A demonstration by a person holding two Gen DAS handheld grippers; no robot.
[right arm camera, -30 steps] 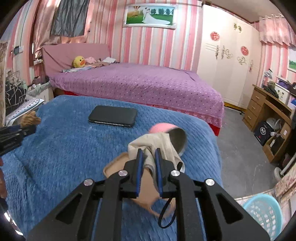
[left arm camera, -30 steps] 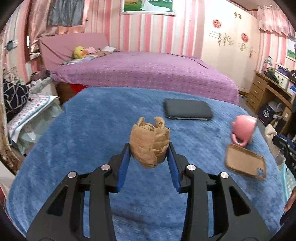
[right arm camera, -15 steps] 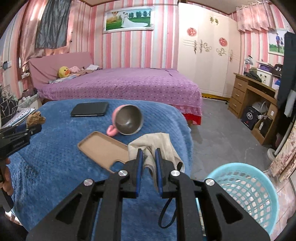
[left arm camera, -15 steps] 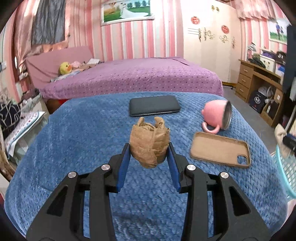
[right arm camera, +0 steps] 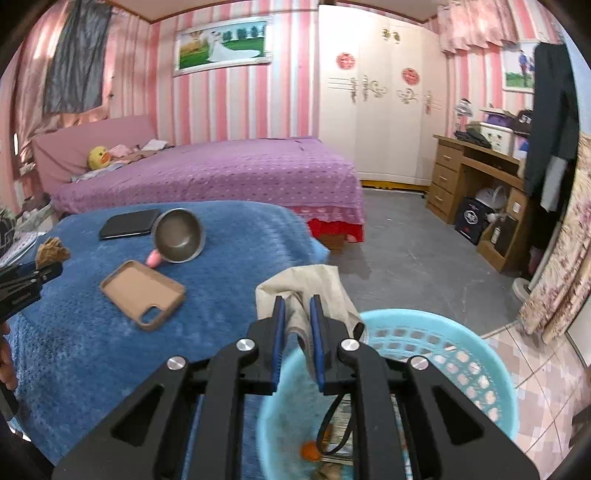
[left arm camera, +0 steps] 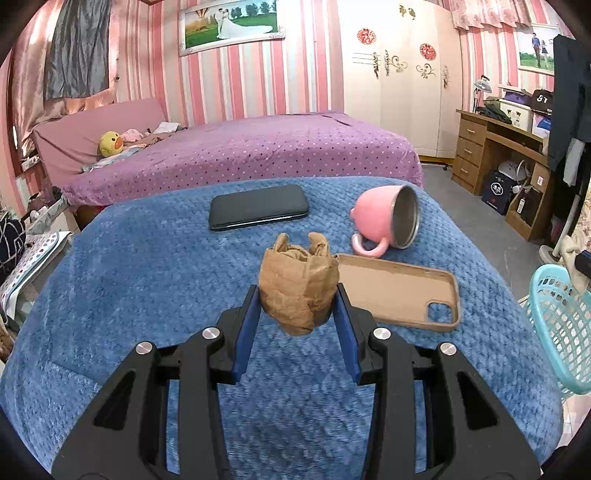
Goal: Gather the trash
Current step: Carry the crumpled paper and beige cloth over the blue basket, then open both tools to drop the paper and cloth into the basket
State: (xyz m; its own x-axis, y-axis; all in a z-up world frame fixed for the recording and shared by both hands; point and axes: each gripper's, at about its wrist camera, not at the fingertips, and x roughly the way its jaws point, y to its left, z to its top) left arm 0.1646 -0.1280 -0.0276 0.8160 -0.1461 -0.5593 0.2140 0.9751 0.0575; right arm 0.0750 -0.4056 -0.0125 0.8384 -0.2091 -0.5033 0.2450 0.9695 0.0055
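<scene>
Crumpled brown paper wad [left arm camera: 298,287] clamped in left gripper [left arm camera: 298,321]; limp beige cloth [right arm camera: 306,295] pinched mid-fold by right gripper [right arm camera: 298,332] over blue basket [right arm camera: 476,354]. Likely light, crushable, soft.

Place: a home bedroom.
Bed: a wide bed [left arm camera: 240,155] under a purple dotted cover at 12 o'clock, with a yellow duck plush [left arm camera: 110,143] by the pink headboard at 10 o'clock.
Walls: pink and white striped wallpaper, with a framed wedding photo [left arm camera: 231,24] hung high at 12 o'clock.
Storage: a cream wardrobe [right arm camera: 373,103] at 1 o'clock; a wooden desk [right arm camera: 476,173] with drawers and clutter at 2 o'clock.
Clothes: a dark garment [right arm camera: 550,122] hangs at 3 o'clock.
Near surface: a blue plush blanket [left arm camera: 147,280].
</scene>
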